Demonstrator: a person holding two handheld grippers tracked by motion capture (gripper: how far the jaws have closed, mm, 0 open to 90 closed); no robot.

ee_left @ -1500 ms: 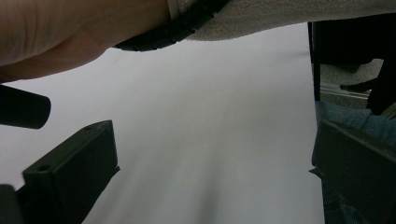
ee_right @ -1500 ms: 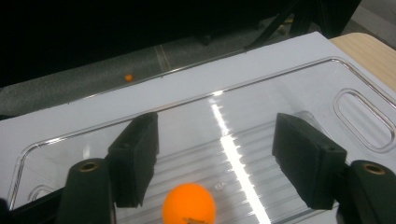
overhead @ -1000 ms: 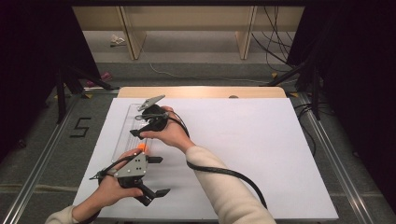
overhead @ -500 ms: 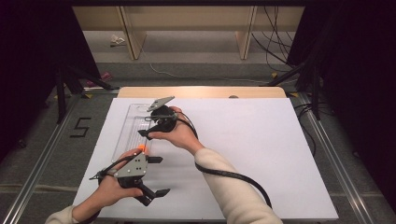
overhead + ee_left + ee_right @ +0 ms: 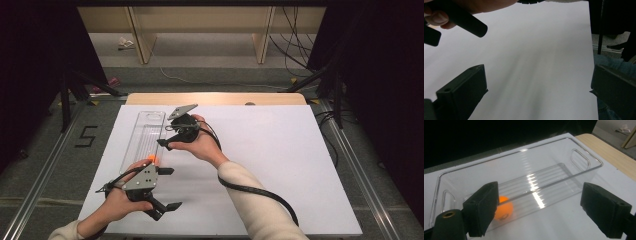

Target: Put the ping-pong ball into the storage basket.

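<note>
A clear bin (image 5: 524, 177) holding an orange ball (image 5: 503, 211) is faced by the right gripper (image 5: 172, 137), jaws spread; the left gripper (image 5: 167, 189) is likewise held spread over the white sheet (image 5: 280, 165).

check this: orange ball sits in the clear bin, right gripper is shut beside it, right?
Not quite. The right gripper is open, jaws wide apart, as the right gripper view shows. The orange ball does sit in the clear bin, at one end.

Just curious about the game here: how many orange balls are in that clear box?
1. The orange ball lies inside the clear box at its end nearest the person, beside the left gripper. That gripper could hide another.
</note>
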